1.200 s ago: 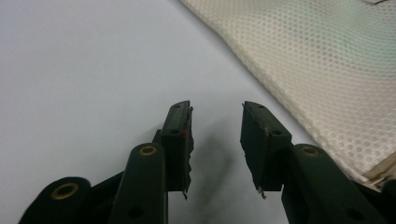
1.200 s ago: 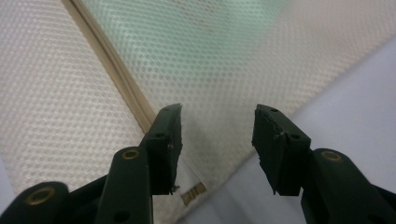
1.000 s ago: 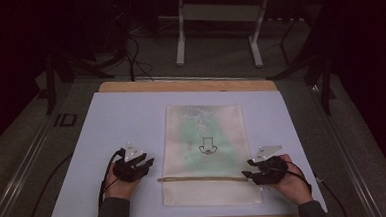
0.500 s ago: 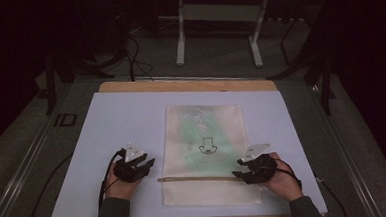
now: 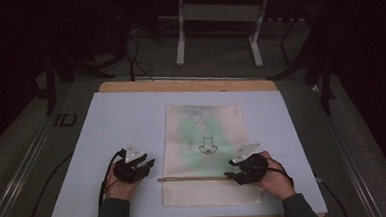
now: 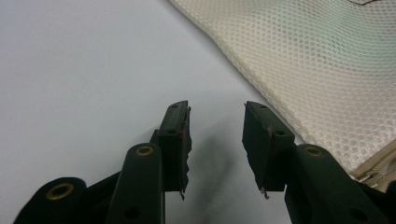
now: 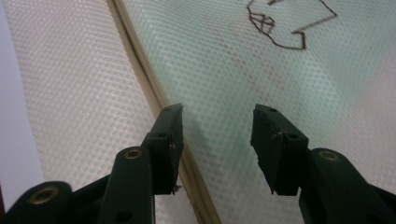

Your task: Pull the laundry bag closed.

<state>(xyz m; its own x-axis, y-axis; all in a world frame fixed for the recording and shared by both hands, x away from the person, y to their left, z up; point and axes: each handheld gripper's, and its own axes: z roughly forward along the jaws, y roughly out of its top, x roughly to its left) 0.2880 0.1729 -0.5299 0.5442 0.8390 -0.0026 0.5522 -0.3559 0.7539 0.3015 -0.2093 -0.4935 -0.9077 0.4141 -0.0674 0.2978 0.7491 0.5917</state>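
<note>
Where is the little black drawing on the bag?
In the high view the black drawing sits mid-bag on the mesh bag, just above the zipper line, left of the right gripper.

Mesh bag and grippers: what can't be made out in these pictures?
- Mesh bag: its contents, a green blur behind the mesh, high view.
- Black drawing: cut off by the top edge, right gripper view.
- Zipper: its pull, hidden behind the left gripper.

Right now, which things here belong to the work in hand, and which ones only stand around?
Part of the work:
- mesh bag, flat on the table
- its zipper
- right gripper, jaws open over the zipper
- left gripper, open, on the white sheet beside the bag

Only standing around:
- metal stand behind the table
- cables on the floor
</note>
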